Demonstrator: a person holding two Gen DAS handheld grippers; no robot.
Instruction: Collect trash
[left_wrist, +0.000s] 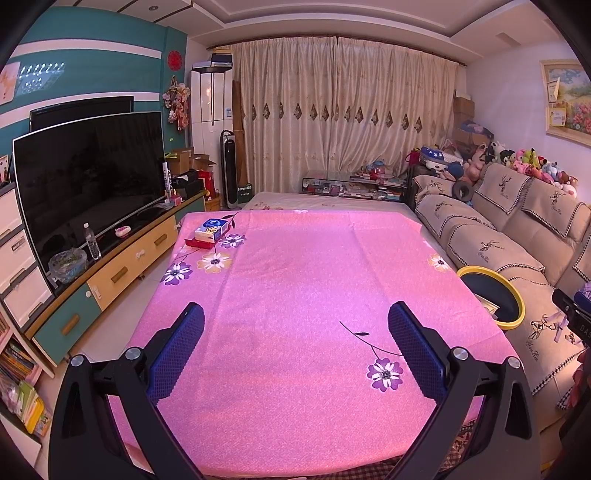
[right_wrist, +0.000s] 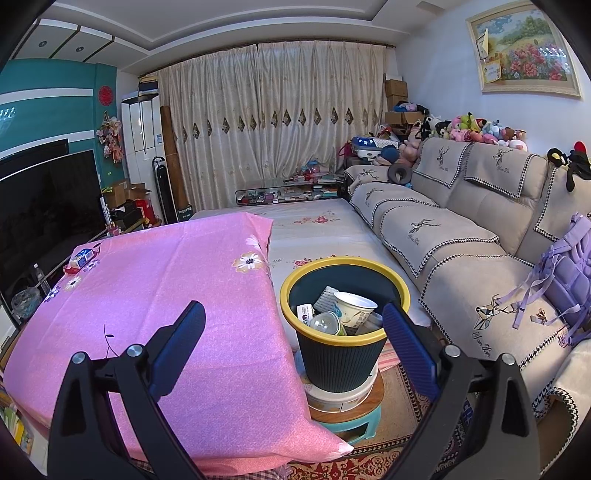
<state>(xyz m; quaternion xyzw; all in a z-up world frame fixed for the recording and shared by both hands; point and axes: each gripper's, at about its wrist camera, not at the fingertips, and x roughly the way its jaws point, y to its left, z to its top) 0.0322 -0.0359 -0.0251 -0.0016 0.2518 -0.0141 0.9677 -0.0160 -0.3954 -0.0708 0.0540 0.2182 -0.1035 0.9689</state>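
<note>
A dark bin with a yellow rim stands on a stool between the pink-clothed table and the sofa. It holds trash: a white paper cup, a clear plastic piece and some wrappers. My right gripper is open and empty, over the table's right edge and the bin's near rim. My left gripper is open and empty above the pink tablecloth. The bin's rim shows at the right in the left wrist view.
A tissue box on a red tray sits at the table's far left corner. A beige sofa runs along the right with a purple backpack. A TV stand with a TV and a water bottle lines the left.
</note>
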